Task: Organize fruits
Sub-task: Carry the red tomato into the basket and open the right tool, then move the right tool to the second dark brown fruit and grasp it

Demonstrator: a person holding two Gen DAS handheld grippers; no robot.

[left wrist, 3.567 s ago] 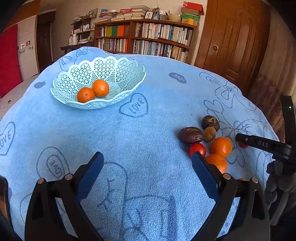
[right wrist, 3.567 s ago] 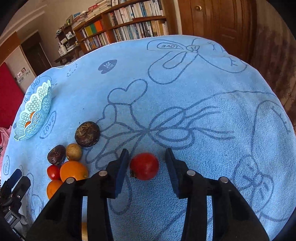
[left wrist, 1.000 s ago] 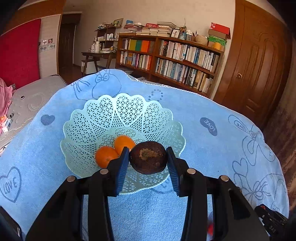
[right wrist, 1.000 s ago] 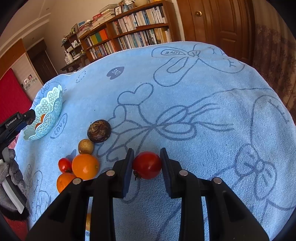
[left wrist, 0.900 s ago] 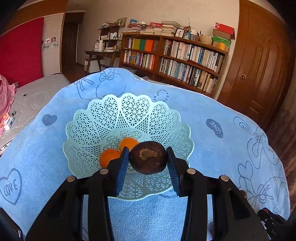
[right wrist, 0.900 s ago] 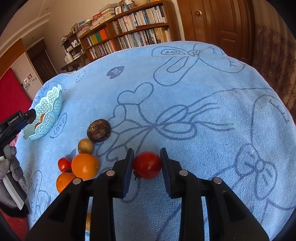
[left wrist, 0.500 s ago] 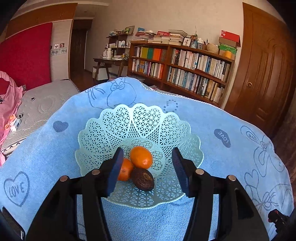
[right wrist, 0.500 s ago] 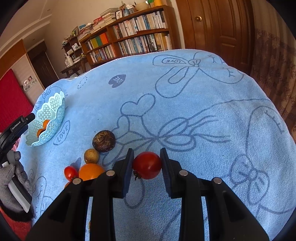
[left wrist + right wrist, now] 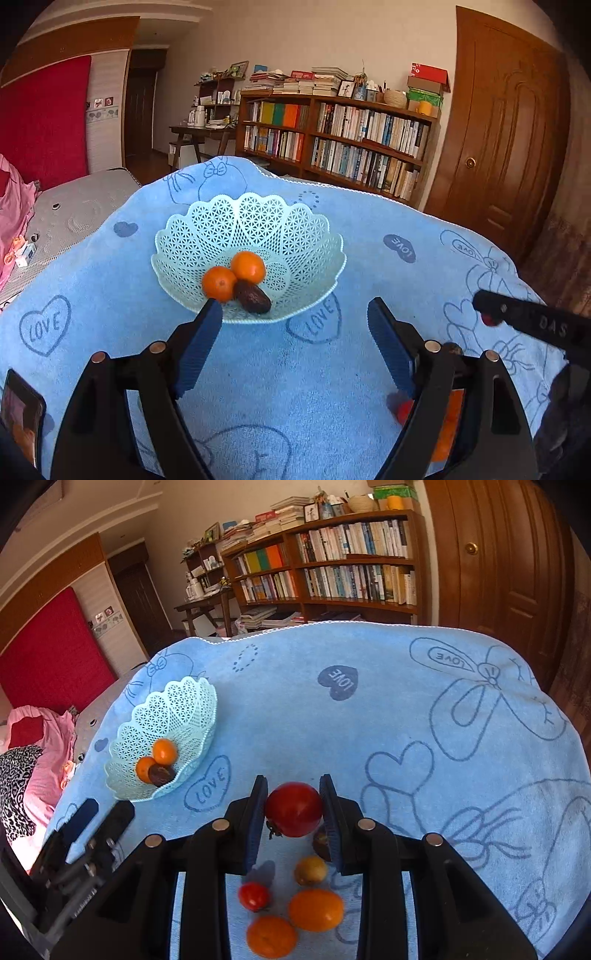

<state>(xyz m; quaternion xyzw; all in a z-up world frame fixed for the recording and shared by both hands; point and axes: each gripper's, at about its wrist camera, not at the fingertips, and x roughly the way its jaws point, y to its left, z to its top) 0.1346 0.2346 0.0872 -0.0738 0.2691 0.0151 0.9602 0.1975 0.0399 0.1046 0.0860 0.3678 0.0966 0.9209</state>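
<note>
Partly hidden dark fruit (image 9: pixel 322 843) behind right tool (image 9: pixel 293 808)

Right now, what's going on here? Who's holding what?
A person is sorting fruit into a lattice basket on a blue cloth. The left gripper is open and empty just short of the basket, which holds two oranges and a dark brown fruit. The right gripper is shut on a red tomato, held above the loose fruit left on the cloth: two oranges, a small tomato, a yellowish fruit.

Left hand-held gripper (image 9: pixel 295 332) jaws spread wide, empty; right hand-held gripper (image 9: pixel 294 808) jaws clamped, raised, holding something.
</note>
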